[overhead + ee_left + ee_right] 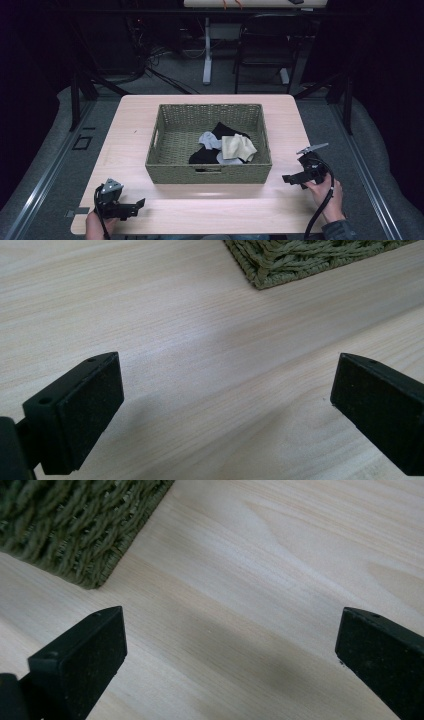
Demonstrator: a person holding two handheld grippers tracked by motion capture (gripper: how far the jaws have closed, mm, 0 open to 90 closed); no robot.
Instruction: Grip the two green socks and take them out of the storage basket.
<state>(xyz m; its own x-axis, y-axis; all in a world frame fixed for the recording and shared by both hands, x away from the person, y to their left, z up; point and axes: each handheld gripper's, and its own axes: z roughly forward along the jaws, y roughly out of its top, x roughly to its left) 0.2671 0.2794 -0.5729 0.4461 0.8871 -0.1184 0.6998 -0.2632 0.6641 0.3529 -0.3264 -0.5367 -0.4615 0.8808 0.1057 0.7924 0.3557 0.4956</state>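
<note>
Sitting mid-bench, your woven basket (209, 172) with socks (225, 146) heaped at its right side, your left gripper (140, 204) at the near-left edge, jaws wide apart, your right gripper (287, 178) just beside the basket's right corner, jaws likewise spread, bench (130, 130) bare around them.

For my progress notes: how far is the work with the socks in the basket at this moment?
Nothing looks done: the socks lie heaped in the green basket. Nothing is in hand: the left hand-held gripper and the right hand-held gripper are both open and empty over the table, beside the basket. All handling of the socks is left.
</note>
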